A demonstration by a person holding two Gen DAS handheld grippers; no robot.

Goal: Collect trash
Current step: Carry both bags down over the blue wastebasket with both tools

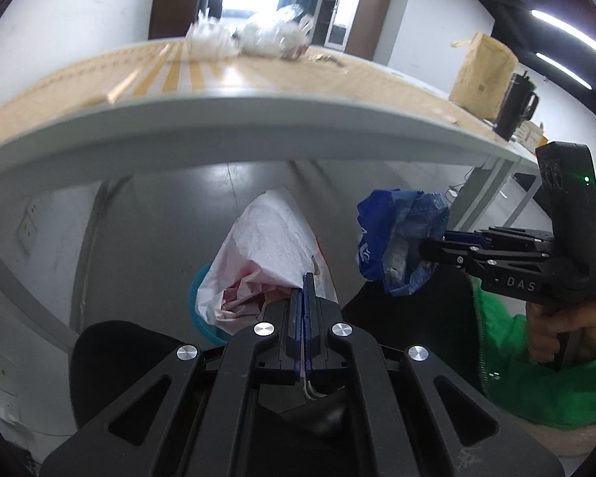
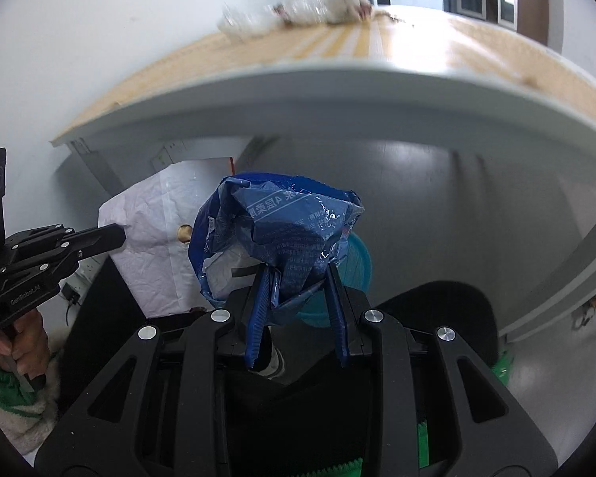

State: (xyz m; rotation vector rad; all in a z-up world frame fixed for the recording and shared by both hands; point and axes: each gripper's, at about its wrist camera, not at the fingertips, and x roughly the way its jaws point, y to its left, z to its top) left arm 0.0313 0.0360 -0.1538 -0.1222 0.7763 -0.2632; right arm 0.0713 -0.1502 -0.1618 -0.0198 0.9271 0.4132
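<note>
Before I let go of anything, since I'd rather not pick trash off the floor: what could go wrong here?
1. The blue wrapper balloons beyond the right tongs, pinched only at a lower fold; it could slip free.
2. The teal bin is mostly hidden behind it, so a drop may miss.
3. The left tongs grip the white bag by a thin edge, which may tear or slide out.

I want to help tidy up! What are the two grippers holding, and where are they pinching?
The right gripper pinches the blue wrapper at its lower crumpled end. The left gripper pinches the white bag at its rim.
</note>
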